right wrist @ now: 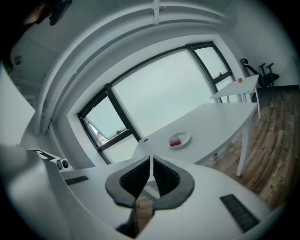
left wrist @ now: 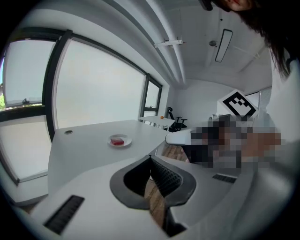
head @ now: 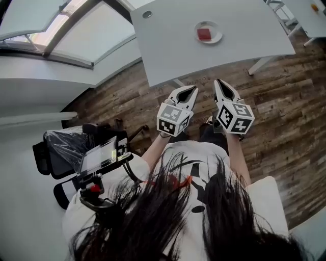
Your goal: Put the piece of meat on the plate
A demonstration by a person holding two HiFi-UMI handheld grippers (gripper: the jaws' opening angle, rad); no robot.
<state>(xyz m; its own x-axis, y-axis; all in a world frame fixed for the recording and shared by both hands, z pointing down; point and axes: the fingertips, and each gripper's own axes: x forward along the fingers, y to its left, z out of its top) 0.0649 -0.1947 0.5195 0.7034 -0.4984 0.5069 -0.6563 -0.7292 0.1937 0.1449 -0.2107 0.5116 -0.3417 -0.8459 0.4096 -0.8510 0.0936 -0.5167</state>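
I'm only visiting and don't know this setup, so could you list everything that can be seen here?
table: 1, white, ahead of the person
plate: 1, white, on the table
piece of meat: 1, red, on the plate
second table: 1, white, far right corner
floor: brown wood planks, under the tables
windows: large, along the left side
office chair: 1, black, left of the person
screen device: 1, black, on a mount by the chair
left tool: 1, white with a marker cube, held low before the table, shut, empty
right tool: 1, white with a marker cube, beside the left one, shut, empty
person: dark hair, white shirt, bottom of the head view
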